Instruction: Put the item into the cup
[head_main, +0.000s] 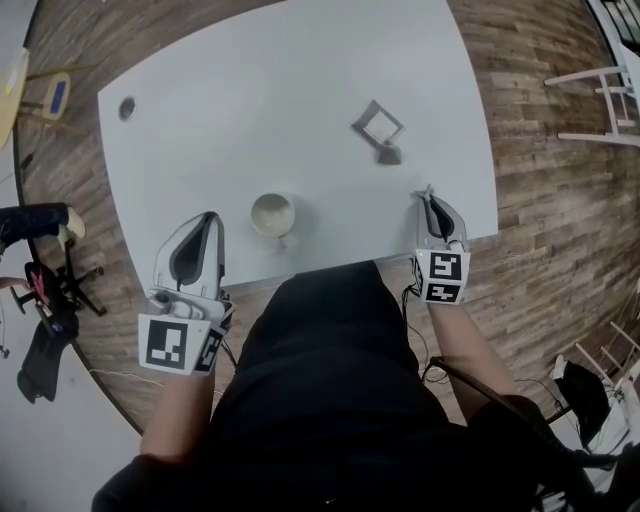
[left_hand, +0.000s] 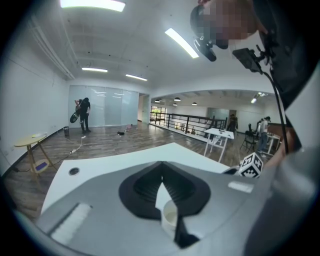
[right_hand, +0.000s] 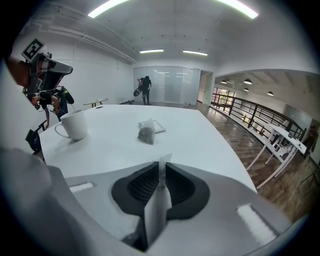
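A white cup (head_main: 272, 214) stands near the front edge of the white table (head_main: 250, 90). Farther right lies a dark tea bag (head_main: 388, 154) beside a square paper piece (head_main: 379, 124). My right gripper (head_main: 428, 196) sits at the table's front right edge, shut on a thin white paper piece (right_hand: 159, 200) that pokes out past the jaw tips. From the right gripper view the cup (right_hand: 74, 124) is far left and the tea bag (right_hand: 146, 132) straight ahead. My left gripper (head_main: 212, 220) hovers left of the cup, its tips together with nothing between them. The cup (left_hand: 170, 216) shows through its finger gap.
A round cable hole (head_main: 127, 108) marks the table's far left. White furniture (head_main: 600, 100) stands on the wood floor to the right, bags and gear (head_main: 45, 300) to the left. A person (left_hand: 84, 115) stands far off by the glass wall.
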